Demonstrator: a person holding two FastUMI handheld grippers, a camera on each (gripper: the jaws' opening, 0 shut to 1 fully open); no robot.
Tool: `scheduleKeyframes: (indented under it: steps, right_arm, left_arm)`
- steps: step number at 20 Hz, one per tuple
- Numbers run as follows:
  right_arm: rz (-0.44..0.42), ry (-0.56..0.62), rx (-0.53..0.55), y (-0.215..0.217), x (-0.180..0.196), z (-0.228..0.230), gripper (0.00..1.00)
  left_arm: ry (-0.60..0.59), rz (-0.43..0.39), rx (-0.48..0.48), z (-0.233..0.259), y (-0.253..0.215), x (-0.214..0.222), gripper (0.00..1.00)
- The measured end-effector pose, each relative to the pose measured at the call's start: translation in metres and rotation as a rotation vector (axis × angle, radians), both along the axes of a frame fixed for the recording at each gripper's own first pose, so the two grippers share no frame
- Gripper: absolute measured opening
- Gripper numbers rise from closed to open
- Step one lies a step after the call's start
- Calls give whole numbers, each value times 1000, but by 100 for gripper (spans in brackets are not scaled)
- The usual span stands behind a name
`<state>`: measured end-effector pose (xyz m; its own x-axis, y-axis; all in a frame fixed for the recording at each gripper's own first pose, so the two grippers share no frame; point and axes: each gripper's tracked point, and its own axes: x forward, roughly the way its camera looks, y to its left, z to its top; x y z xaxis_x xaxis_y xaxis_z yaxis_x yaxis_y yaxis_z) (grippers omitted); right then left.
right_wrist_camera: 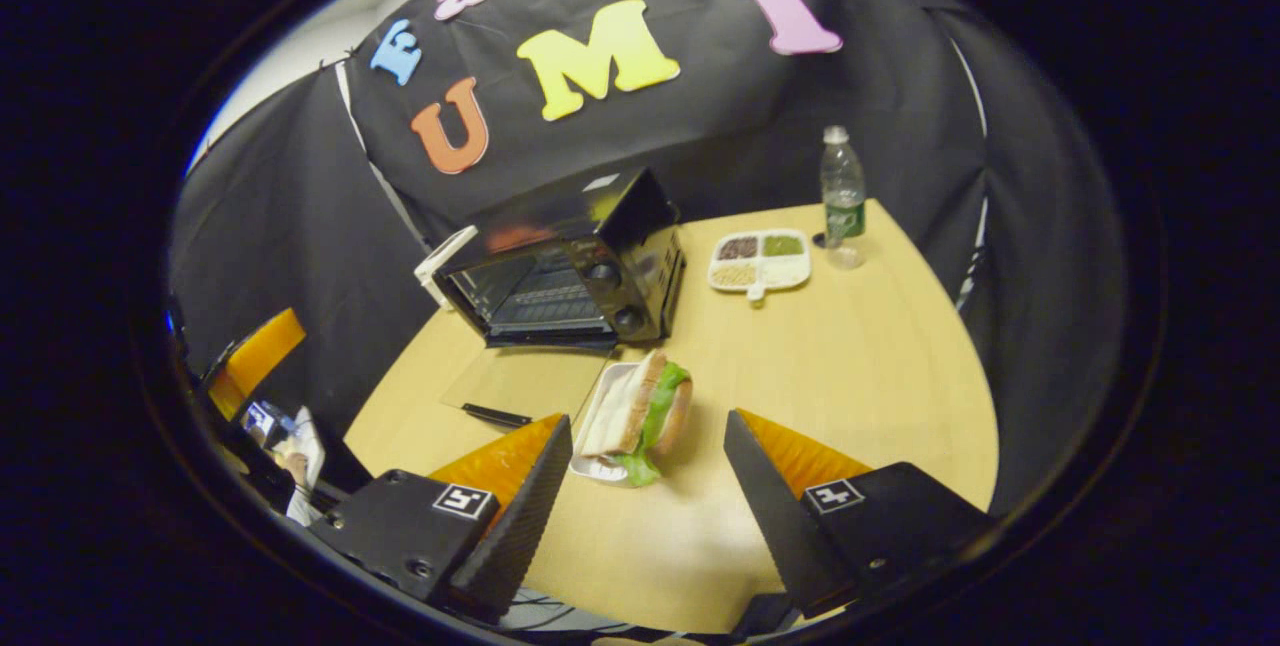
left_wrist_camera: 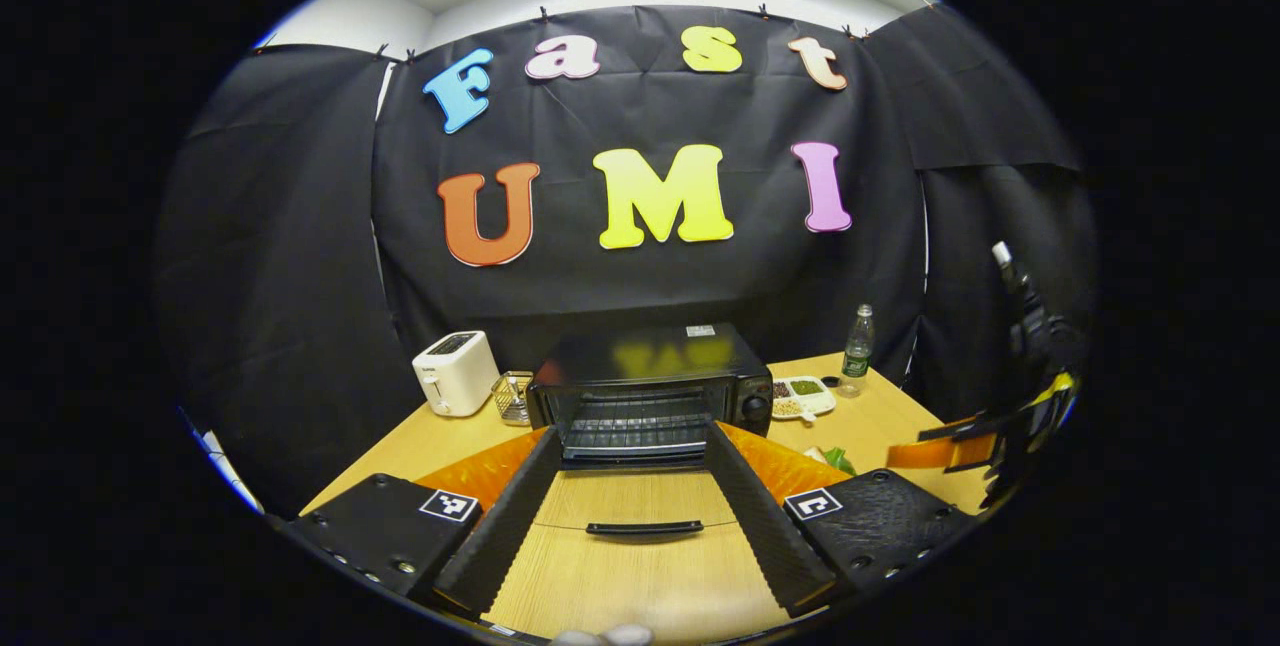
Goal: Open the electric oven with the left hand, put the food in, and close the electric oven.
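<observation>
The black electric oven point(left_wrist_camera: 650, 376) stands at the back of the wooden table with its glass door point(left_wrist_camera: 635, 501) folded down flat and the door handle point(left_wrist_camera: 644, 528) nearest me. My left gripper point(left_wrist_camera: 633, 436) hangs open above the door, one finger on each side, touching nothing. In the right gripper view the oven point(right_wrist_camera: 570, 256) is to the left, its rack visible inside. A sandwich point(right_wrist_camera: 640, 411) with lettuce lies on a small white tray point(right_wrist_camera: 592, 426) in front of the oven's right corner. My right gripper point(right_wrist_camera: 648, 423) is open and straddles the sandwich from the near side, without contact.
A white toaster point(left_wrist_camera: 455, 373) and a small wire basket point(left_wrist_camera: 513, 396) stand left of the oven. A divided dish of grains point(right_wrist_camera: 760, 261) and a plastic bottle point(right_wrist_camera: 842, 191) sit at the back right. Bare tabletop point(right_wrist_camera: 860, 376) lies to the sandwich's right.
</observation>
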<state>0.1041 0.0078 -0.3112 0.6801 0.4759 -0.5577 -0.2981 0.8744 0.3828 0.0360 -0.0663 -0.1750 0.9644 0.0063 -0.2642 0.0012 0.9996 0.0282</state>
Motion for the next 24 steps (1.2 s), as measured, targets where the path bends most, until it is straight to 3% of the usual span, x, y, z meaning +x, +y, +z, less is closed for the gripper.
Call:
scheduleKeyframes:
  steps: [5,9,10,13,14,15,16,17,20,24]
  right_arm:
    - [95,103,63,13,43,-36,92]
    - [141,208,102,22,57,-63,92]
    - [149,235,126,25,58,-68,84]
    - [199,335,208,38,50,-76,73]
    - [187,349,233,40,52,-75,63]
    - [178,357,253,40,56,-72,60]
    - [166,366,262,41,52,-73,49]
    - [159,377,267,41,51,-72,46]
    - [120,370,253,41,45,-63,38]
    - [6,278,282,55,42,-26,39]
  left_arm:
    - [29,63,22,10,-12,5,96]
    - [71,107,36,2,-17,11,96]
    - [78,116,37,1,-19,12,95]
    - [93,130,37,1,-20,12,96]
    - [94,130,39,1,-21,11,96]
    - [99,127,40,-1,-20,12,96]
    - [98,120,40,-1,-20,11,96]
    - [97,112,38,-1,-20,11,96]
    - [89,83,13,-1,-13,10,95]
    - [66,17,-19,0,3,4,95]
